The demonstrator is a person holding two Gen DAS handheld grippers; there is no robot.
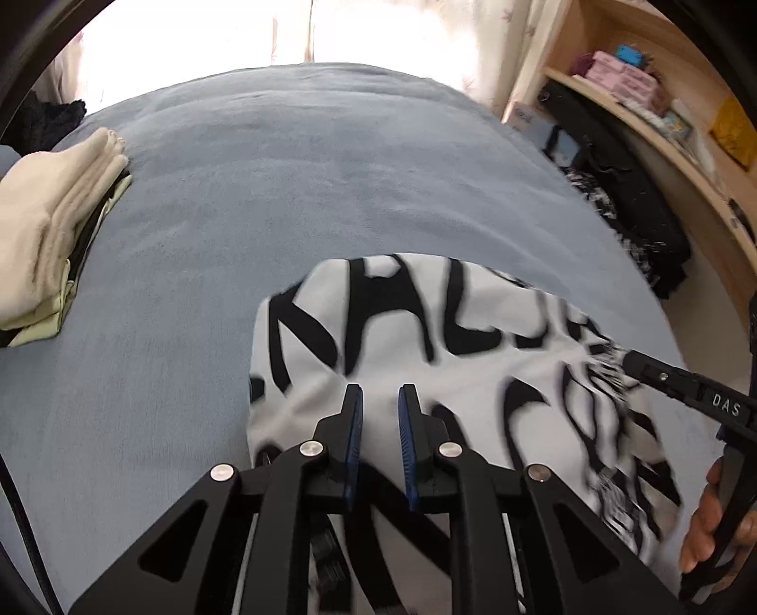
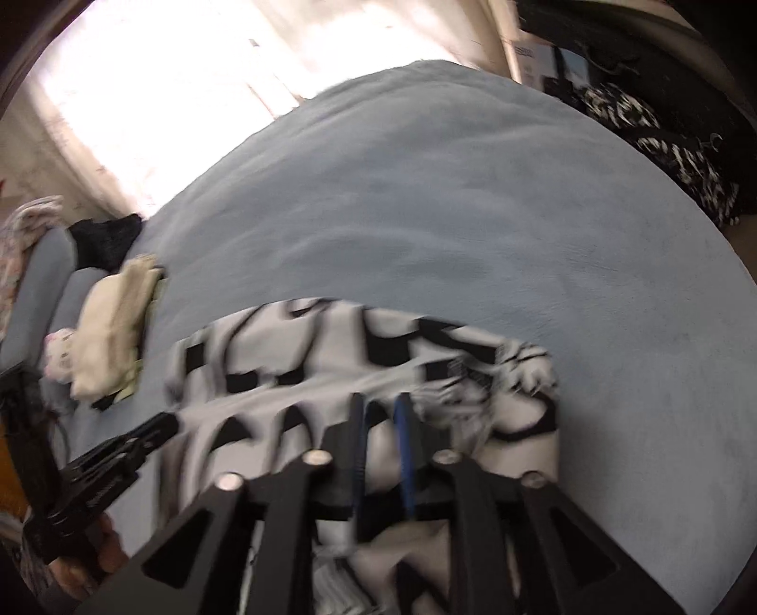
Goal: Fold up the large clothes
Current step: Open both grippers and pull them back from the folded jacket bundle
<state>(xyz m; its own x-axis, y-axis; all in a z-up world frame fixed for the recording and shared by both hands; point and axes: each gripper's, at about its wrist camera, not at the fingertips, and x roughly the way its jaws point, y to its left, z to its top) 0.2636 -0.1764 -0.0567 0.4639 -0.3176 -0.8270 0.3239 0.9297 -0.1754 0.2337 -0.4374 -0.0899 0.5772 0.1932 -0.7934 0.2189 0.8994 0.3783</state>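
Observation:
A white garment with large black lettering (image 1: 449, 359) lies folded on the grey-blue blanket (image 1: 284, 198) near the front edge. My left gripper (image 1: 381, 392) hovers over its near part, jaws a little apart with nothing between them. My right gripper (image 2: 381, 402) is over the same garment (image 2: 331, 373) in the blurred right wrist view, also slightly open and empty. The right gripper shows at the garment's right edge in the left wrist view (image 1: 634, 364). The left gripper shows at the garment's left edge in the right wrist view (image 2: 161, 428).
A stack of folded cream and pale-green clothes (image 1: 52, 222) sits at the left of the bed. A wooden shelf (image 1: 662, 142) with boxes stands at the right, with dark clothes (image 1: 634, 222) piled beside the bed. A bright curtain (image 1: 284, 33) is behind.

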